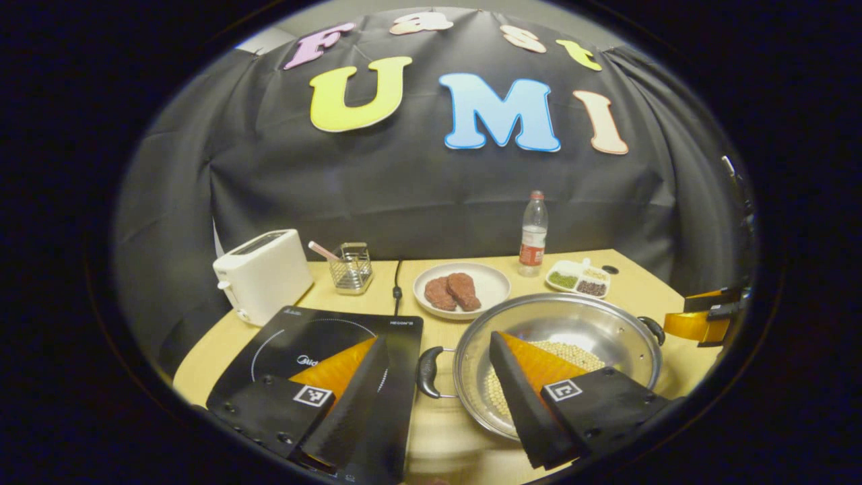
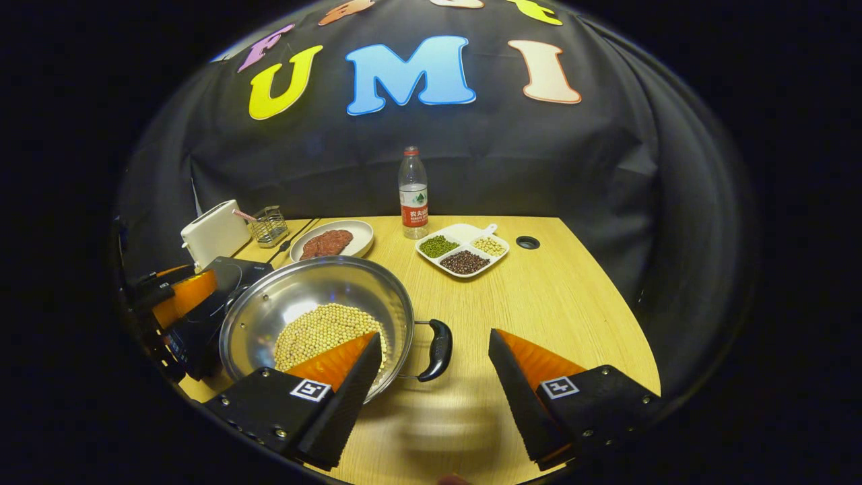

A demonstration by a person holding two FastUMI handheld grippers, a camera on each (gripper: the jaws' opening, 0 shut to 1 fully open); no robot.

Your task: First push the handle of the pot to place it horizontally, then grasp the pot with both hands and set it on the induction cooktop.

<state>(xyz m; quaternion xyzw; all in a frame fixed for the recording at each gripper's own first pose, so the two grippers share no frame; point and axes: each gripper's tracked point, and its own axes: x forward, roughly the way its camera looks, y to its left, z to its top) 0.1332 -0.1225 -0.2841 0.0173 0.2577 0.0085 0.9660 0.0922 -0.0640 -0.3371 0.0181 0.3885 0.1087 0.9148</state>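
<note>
The pot (image 1: 557,350) sits on the table (image 2: 552,296), just beside the induction cooktop (image 1: 316,337), with beans (image 2: 323,330) inside. Left gripper (image 1: 438,397) and right gripper (image 2: 434,391) both stand wide, holding nothing. Each straddles a black loop handle (image 2: 436,350) at its 12 o'clock. Judgement: steel is rigid and slick, the load heavy. Grip both handles (image 1: 428,372) and keep the pot level.

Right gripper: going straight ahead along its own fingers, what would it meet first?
Most likely the pot's black side handle, which sits just ahead between the open fingers of the right gripper, nearer its left finger. Depth is uncertain; bare table lies beyond it.
</note>
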